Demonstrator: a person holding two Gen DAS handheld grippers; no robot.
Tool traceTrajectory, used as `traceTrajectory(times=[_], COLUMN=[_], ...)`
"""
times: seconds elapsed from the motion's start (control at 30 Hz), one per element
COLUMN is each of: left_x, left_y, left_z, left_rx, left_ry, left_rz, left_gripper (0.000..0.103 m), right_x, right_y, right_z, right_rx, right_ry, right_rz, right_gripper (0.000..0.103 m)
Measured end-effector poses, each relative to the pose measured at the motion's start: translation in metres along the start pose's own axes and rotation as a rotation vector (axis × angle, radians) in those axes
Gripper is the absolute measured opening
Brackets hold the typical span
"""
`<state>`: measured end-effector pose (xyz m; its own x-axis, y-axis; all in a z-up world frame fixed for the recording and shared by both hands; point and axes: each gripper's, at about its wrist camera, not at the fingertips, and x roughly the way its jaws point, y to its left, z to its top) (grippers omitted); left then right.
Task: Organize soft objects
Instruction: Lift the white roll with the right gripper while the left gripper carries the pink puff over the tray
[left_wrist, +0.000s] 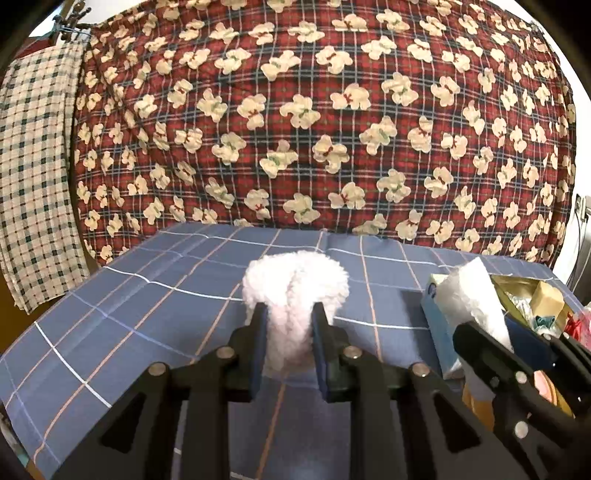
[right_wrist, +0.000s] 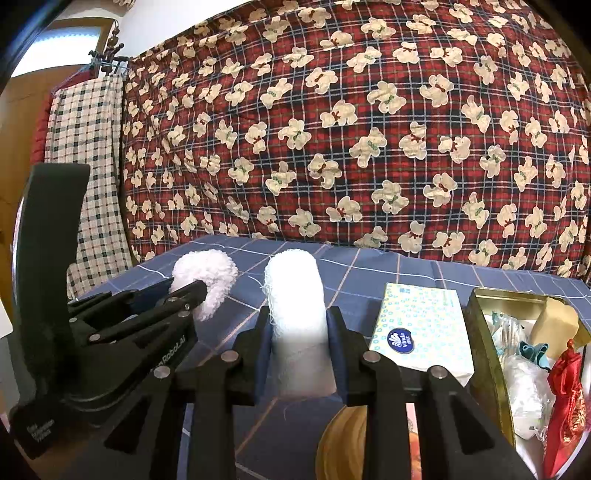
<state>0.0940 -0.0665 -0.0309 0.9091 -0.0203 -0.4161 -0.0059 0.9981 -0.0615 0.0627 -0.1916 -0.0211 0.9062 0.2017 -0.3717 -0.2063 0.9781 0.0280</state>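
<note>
Fluffy white sock (left_wrist: 295, 295) sits pinched in my left gripper (left_wrist: 290, 325), gauze roll (right_wrist: 295, 317) in my right gripper (right_wrist: 301, 343), both above the bench's (right_wrist: 369, 266) middle. Either could slip, being squashy. Gold tin (right_wrist: 487, 354) by the right edge holds what look like bags and a red pouch (right_wrist: 565, 398).

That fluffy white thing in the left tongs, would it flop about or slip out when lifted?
The fluffy white cloth probably flops: its free end droops loosely past the left tongs. It looks light, being puffy pile. It seems unlikely to slip, since the pads pinch it narrow and the fuzzy surface should grip.
</note>
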Motion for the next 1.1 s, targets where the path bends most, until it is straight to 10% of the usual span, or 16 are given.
traceTrajectory(times=[1.1], left_x=[-0.03], left_y=[-0.021], left_z=[-0.006], left_rx=[-0.003], left_ry=[-0.12], left_rz=[0.038], left_gripper=[0.021], right_x=[-0.021], right_y=[-0.009], right_z=[-0.003], right_rx=[-0.021], right_ry=[-0.089], right_rz=[-0.024], right_gripper=[0.032])
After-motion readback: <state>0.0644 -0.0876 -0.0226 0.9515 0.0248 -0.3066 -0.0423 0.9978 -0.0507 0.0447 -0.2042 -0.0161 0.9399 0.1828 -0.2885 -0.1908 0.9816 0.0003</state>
